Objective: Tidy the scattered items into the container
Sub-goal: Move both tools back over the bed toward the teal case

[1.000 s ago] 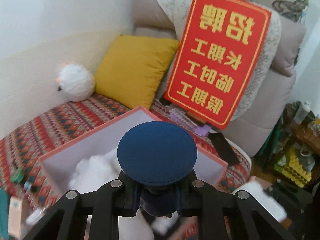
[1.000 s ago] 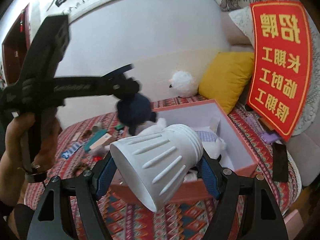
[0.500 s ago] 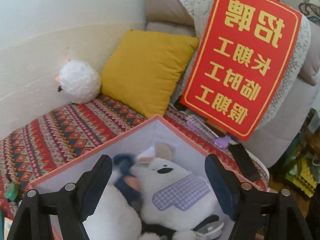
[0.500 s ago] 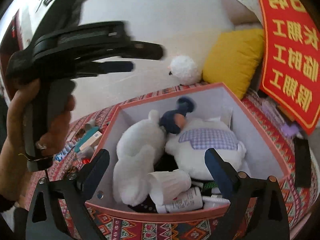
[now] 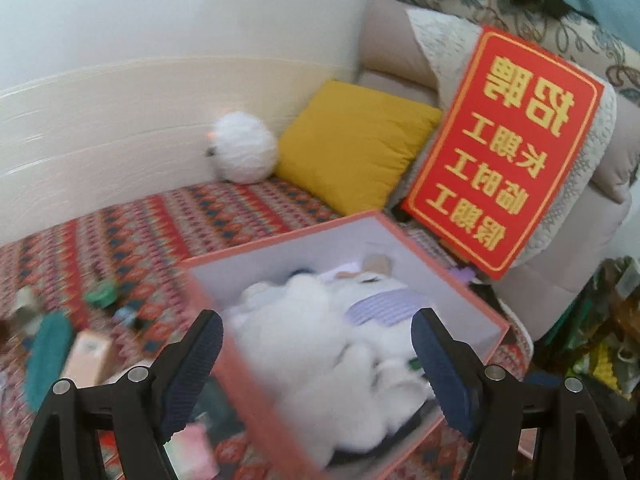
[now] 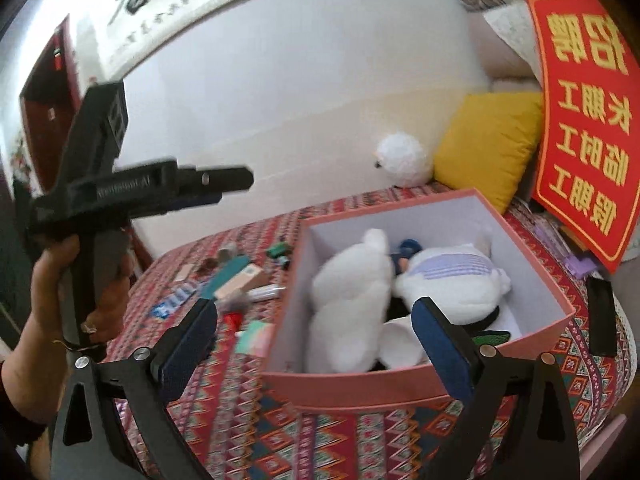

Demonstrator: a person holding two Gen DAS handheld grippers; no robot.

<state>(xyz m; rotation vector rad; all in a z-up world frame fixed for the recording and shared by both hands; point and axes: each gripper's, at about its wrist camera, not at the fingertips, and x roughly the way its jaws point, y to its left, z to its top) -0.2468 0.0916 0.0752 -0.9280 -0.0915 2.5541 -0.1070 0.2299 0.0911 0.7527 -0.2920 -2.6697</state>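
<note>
Your right gripper [image 6: 316, 334] was spread wide and held nothing, hovering just above the near rim of the pink box [image 6: 360, 388], its right finger over the near wall and its left finger outside the box's left wall. Your left gripper [image 5: 318, 350] was just as wide and empty. In the right wrist view it showed up raised at the far left in your hand [image 6: 76, 296], well clear of the box.

The box sat on the patterned cover [image 6: 256, 436] with its top open. Inside it, a white plush bear [image 6: 348, 304] lay along the left wall, a second plush with a lilac checked patch [image 6: 452, 276] filled the far right part, and a dark blue piece [image 6: 408, 250] was wedged between them. A white ribbed cup [image 6: 400, 340] lay on its side near the front wall. Free floor inside the box was limited to a strip along the right wall.

To the left of the box the scattered items lay close together on the cover: a teal stick [image 6: 224, 276], a beige carton [image 6: 236, 282], a clear tube [image 6: 266, 291], a mint and pink packet [image 6: 254, 336] just beside the box's left wall, and a green toy [image 6: 278, 249] farther off. The cover in front of the box was open. A white fluffy ball [image 6: 404, 158], a yellow cushion [image 6: 488, 144] and a red sign [image 6: 584, 120] stood behind and right of the box.
</note>
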